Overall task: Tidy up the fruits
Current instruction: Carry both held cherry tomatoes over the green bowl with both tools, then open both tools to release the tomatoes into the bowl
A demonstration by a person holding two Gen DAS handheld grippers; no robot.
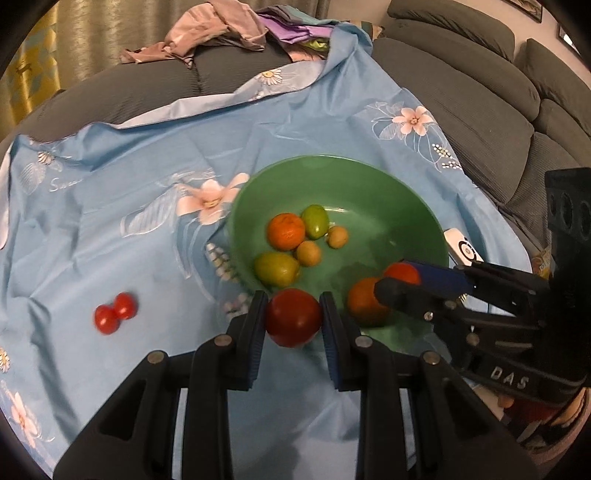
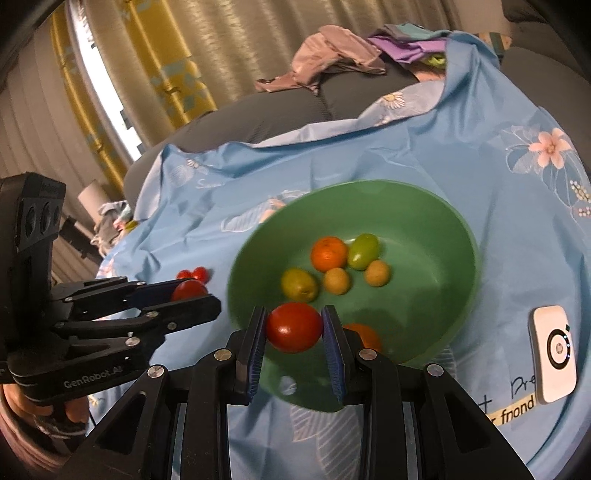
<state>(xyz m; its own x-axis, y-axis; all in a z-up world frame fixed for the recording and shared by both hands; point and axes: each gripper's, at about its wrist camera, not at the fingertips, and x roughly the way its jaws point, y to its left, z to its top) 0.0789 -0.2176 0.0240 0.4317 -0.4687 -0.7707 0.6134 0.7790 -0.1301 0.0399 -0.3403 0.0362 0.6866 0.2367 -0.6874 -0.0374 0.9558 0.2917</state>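
A green bowl stands on the blue flowered cloth. In it lie an orange mandarin, two green fruits, two small yellow-brown fruits and a second orange. My left gripper is shut on a red tomato at the bowl's near-left rim. Over the bowl's near side, my right gripper is shut on another red tomato. Two small red tomatoes lie on the cloth left of the bowl.
A white device lies on the cloth right of the bowl. The cloth covers a grey sofa, with a pile of clothes at the back. Curtains hang behind.
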